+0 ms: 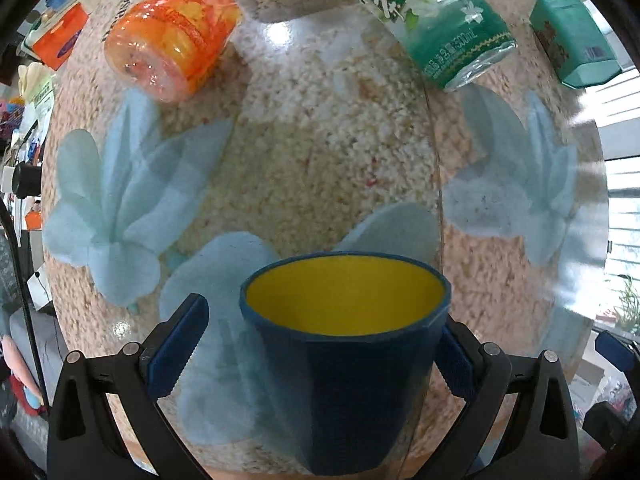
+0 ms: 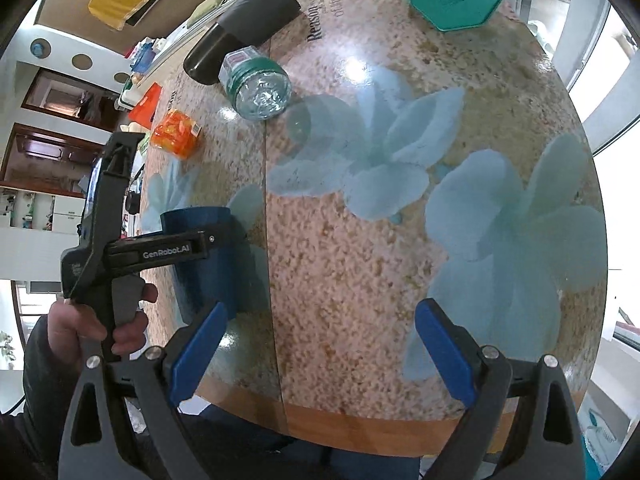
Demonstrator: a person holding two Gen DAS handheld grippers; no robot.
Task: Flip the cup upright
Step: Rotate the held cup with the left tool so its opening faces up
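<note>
The cup is dark blue outside and yellow inside, and it stands mouth-up on the tabletop, between the fingers of the left tool. It looks like thin rigid plastic with faceted sides: probably light, stiff, a little slick, and easy to tip because it narrows toward the base. The faceted wall below the rim seems the best place to hold it, since the flat faces give the pads something to bear on.

The left tool is spread. One pad sits well clear of the cup; the other is just beside its wall, and contact cannot be confirmed. The flip appears done, with only a clean release left.

The right tool hangs spread and empty over the flower-printed tabletop, apart from the cup.

Farther back lie an orange bottle, a green-labelled bottle and a teal box.
</note>
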